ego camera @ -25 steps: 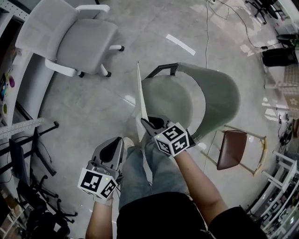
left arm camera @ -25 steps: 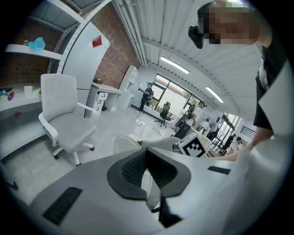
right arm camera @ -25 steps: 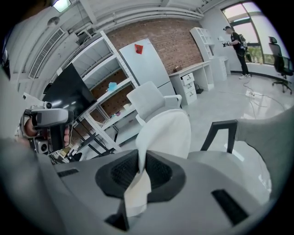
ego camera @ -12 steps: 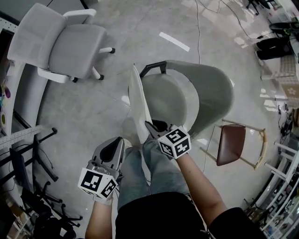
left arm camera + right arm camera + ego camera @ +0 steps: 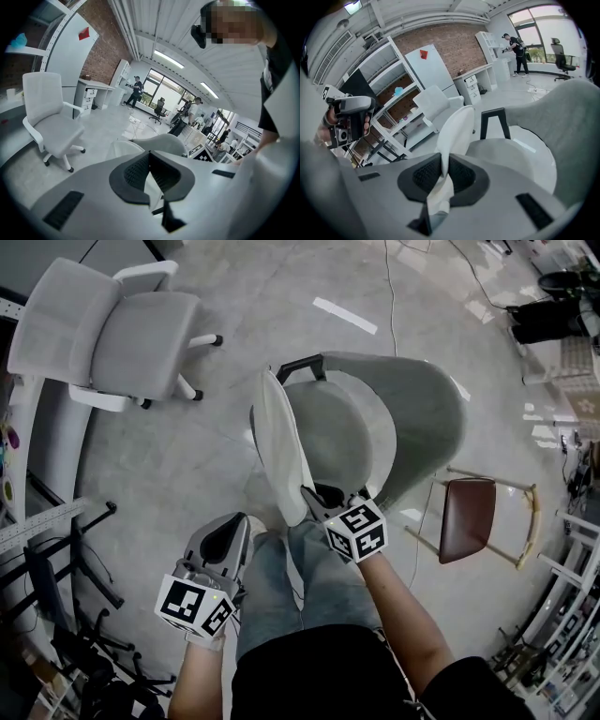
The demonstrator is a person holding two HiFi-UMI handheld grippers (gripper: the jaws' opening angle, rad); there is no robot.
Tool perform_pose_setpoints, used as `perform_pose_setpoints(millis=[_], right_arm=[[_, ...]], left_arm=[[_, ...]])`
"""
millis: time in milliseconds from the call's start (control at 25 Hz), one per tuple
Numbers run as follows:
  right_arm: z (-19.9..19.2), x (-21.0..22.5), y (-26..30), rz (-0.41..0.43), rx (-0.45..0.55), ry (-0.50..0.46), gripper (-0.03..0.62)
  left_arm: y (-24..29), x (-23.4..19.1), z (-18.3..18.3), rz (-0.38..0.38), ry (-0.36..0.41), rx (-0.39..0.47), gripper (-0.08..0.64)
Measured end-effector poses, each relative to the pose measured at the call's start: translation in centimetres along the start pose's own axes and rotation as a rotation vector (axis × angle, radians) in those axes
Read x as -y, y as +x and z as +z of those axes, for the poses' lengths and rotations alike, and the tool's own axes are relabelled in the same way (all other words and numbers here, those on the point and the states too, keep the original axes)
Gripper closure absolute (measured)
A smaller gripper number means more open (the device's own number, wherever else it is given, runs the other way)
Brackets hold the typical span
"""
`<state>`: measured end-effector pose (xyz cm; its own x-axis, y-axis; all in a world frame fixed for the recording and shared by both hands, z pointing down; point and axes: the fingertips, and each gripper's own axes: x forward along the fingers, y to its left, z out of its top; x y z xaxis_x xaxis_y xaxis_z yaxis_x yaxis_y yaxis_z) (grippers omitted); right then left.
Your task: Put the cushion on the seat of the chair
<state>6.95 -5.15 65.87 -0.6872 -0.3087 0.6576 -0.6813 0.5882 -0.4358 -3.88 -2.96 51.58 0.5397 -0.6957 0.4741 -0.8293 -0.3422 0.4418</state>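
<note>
Fingers of the right gripper (image 5: 315,495) are clamped on the near corner of the white cushion (image 5: 281,437); in the right gripper view the fabric bunches between the dark pads (image 5: 423,177). The left gripper (image 5: 228,532) hangs low beside the person's leg, well apart from the work, with its jaws together and nothing between them.

The cushion stands almost on edge, leaning a little, along the left rim of the grey-green tub chair (image 5: 427,413). Its far end reaches up near the chair's black arm frame (image 5: 300,367); whether it touches the frame cannot be told. The rounded seat (image 5: 347,432) lies bare just to the right of the cushion. A white office chair (image 5: 117,329) and a brown stool (image 5: 466,532) stand apart on the pale floor.

The step in hand looks like carrying the cushion to the chair: it is at the seat but not yet laid down. The next move probably calls for tipping the cushion over to the right so it lies flat, lowering it to fill the seat, and only then loosening the grip. The free left gripper could steady the far edge.
</note>
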Motion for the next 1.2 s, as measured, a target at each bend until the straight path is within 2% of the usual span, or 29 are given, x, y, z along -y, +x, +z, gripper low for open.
perform_pose_setpoints(millis=[520, 1000, 1200], right_arm=[[-2.9, 3.5, -2.5, -0.085, 0.028, 0.107, 0.540], [-5.1, 7.8, -3.7, -0.198, 0.009, 0.173, 0.541], [-6.4, 9.2, -4.1, -0.244, 0.011, 0.232, 0.541]], left_arm=[[1.3, 1.6, -0.8, -0.057, 0.029, -0.046, 0.549], [2.5, 2.1, -1.2, -0.079, 0.035, -0.073, 0.549], [2.8, 2.1, -1.4, -0.081, 0.035, -0.079, 0.549]])
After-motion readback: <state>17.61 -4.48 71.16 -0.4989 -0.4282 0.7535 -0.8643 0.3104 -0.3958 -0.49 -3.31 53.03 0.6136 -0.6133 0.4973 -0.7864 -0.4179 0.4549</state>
